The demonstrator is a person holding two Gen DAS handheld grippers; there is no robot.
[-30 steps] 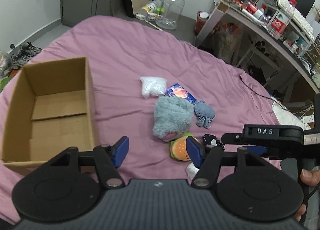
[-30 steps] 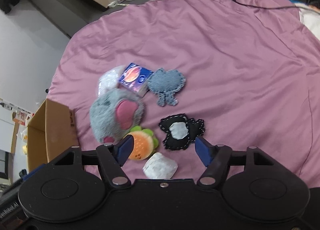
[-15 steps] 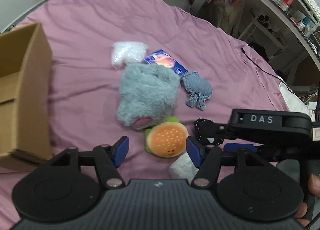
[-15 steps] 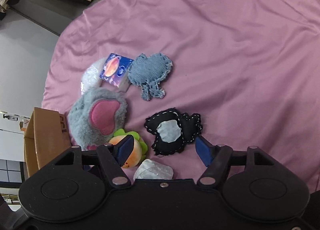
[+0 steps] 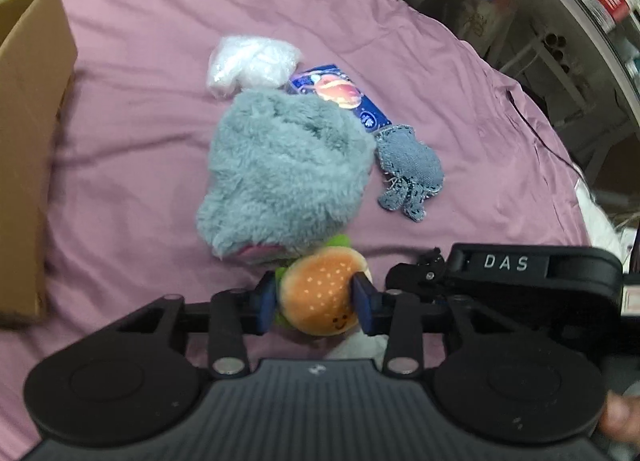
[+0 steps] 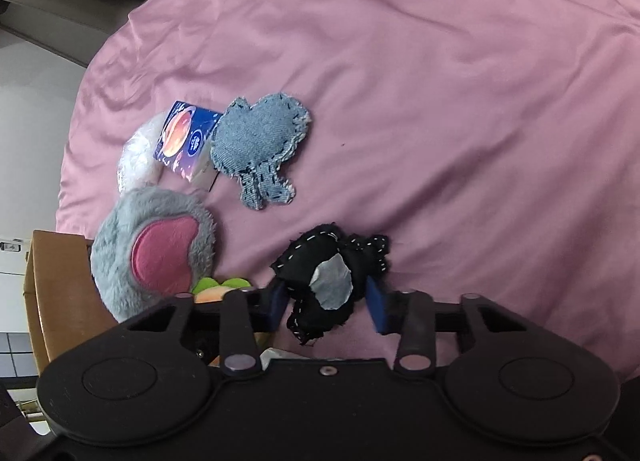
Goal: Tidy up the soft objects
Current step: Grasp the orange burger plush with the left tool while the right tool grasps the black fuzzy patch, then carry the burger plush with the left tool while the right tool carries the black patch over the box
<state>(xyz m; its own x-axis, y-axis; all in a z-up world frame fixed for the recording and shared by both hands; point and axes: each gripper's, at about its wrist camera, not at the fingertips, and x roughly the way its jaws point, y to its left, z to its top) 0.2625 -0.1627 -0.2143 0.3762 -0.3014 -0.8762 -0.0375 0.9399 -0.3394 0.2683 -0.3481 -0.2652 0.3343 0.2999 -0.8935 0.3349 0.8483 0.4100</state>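
Observation:
On the pink bedsheet [image 5: 400, 41], my left gripper [image 5: 316, 297] is closing. Its blue pads press both sides of an orange burger plush [image 5: 320, 281] with green trim. My right gripper [image 6: 326, 301] is closing too, and a black stitched fabric toy [image 6: 320, 257] with a grey patch is bunched up between its pads. A grey fluffy plush [image 5: 284, 177] with a pink patch [image 6: 164, 257] lies just beyond the burger. A denim plush [image 6: 256, 141] lies farther out.
An open cardboard box [image 5: 28, 101] stands at the left edge of the bed. A blue tissue pack [image 5: 340, 91] and a white plastic bag [image 5: 252, 65] lie behind the grey plush. A cluttered desk [image 5: 580, 1] runs along the far right. The right gripper's body [image 5: 520, 273] sits close beside the left one.
Both grippers came down toward the bed and their jaws narrowed. The left one closed onto the burger plush, and the right one onto the black toy, which crumpled.

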